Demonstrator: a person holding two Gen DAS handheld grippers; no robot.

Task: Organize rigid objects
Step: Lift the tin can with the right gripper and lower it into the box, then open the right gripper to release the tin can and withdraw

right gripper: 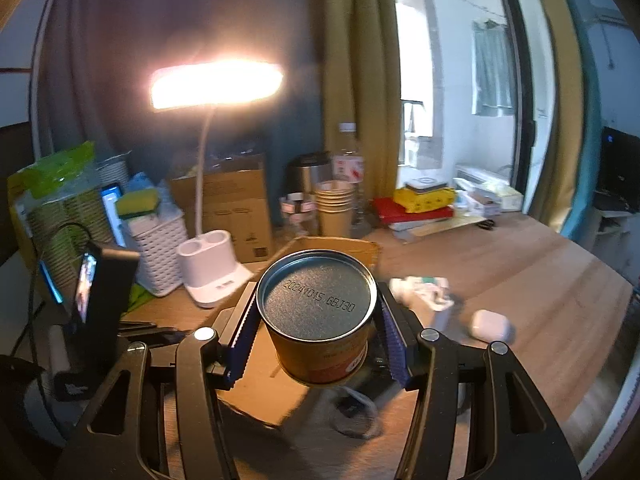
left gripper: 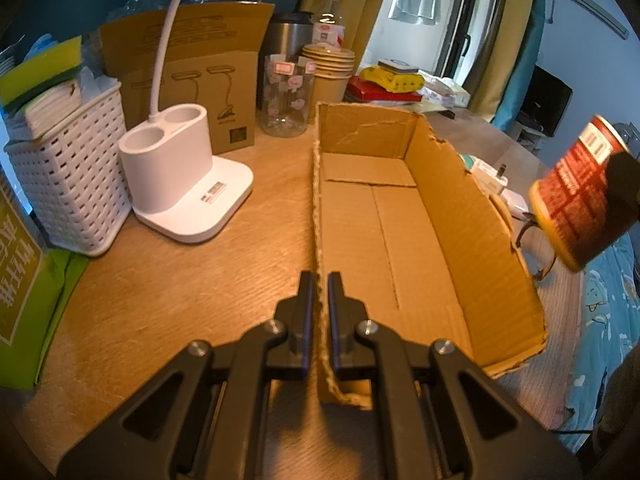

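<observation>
Jaws of the left gripper (left gripper: 319, 286) are pressed together on the near left wall of the cardboard box (left gripper: 460, 216), which sits on the desk (left gripper: 192, 280) with nothing visible inside it. Right gripper (right gripper: 316, 320) jaws are clamped on a tin can (right gripper: 320, 320), its flat metal end toward the camera, held in the air off the box's right side

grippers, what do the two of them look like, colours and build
Both match: the left gripper and right gripper have matte black, angular linkage arms with triangular cut-outs and round silver pivot bolts. Each ends in two black fingers faced with blue-purple pads; in the right wrist view the pads show a ribbed, toothed surface. No cables, markings or sleeves are visible.
</observation>
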